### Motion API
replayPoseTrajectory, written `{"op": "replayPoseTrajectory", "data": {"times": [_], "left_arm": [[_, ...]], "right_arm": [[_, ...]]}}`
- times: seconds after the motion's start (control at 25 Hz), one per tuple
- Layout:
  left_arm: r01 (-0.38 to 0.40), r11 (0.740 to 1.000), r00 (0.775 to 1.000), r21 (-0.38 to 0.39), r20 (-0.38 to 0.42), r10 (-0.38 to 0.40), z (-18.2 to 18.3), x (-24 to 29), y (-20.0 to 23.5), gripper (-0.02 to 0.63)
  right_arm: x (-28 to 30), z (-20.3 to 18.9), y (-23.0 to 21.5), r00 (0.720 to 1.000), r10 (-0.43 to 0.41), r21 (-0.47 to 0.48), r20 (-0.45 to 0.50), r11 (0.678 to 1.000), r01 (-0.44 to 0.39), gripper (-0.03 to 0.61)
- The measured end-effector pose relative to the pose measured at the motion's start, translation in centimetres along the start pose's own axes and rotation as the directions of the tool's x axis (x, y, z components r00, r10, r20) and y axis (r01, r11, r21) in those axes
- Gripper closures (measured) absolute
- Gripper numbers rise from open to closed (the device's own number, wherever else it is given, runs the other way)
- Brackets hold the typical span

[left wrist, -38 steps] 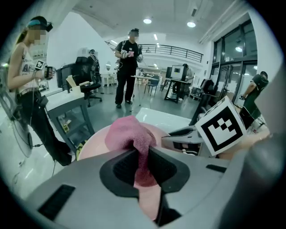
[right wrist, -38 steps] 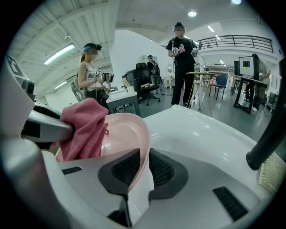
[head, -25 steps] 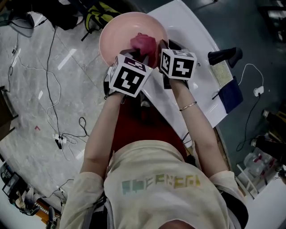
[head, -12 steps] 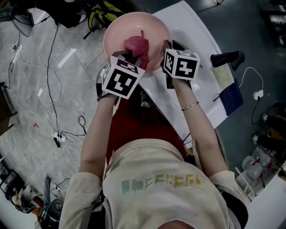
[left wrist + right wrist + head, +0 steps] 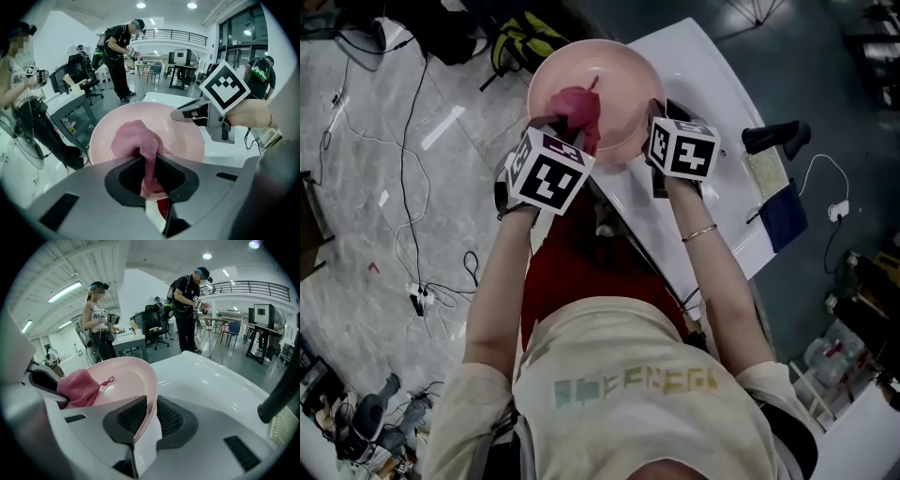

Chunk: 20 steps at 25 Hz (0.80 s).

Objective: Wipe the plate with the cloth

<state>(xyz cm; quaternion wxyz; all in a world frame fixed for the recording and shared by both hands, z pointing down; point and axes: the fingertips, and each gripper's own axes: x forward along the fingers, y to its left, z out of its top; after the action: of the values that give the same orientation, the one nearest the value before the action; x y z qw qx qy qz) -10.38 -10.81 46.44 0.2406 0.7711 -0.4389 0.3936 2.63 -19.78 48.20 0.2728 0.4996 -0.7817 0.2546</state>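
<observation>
Bare table (image 5: 712, 75) beside plate (image 5: 623, 80)

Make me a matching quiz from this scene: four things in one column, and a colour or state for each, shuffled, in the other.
Things
1 cloth
2 plate
3 right tongs
4 table

Colour or state
A white
B shut on the plate's rim
C pinched in the left tongs
D pale pink and round

Pairs: 1-C, 2-D, 3-B, 4-A

Overhead head view, close gripper views share plate (image 5: 623, 89).
</observation>
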Motion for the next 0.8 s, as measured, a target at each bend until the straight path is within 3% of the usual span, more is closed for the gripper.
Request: {"op": "replayPoseTrajectory", "data": {"times": [0.8], "left_arm": [[-0.110,0.993,0.993,-0.030,0.037,0.111,0.9,-1.2,5.9,0.546]], "right_arm": [[-0.1,0.5,0.4,1.000,-0.021,-0.045,0.019,0.999,0.021,0.494]]}}
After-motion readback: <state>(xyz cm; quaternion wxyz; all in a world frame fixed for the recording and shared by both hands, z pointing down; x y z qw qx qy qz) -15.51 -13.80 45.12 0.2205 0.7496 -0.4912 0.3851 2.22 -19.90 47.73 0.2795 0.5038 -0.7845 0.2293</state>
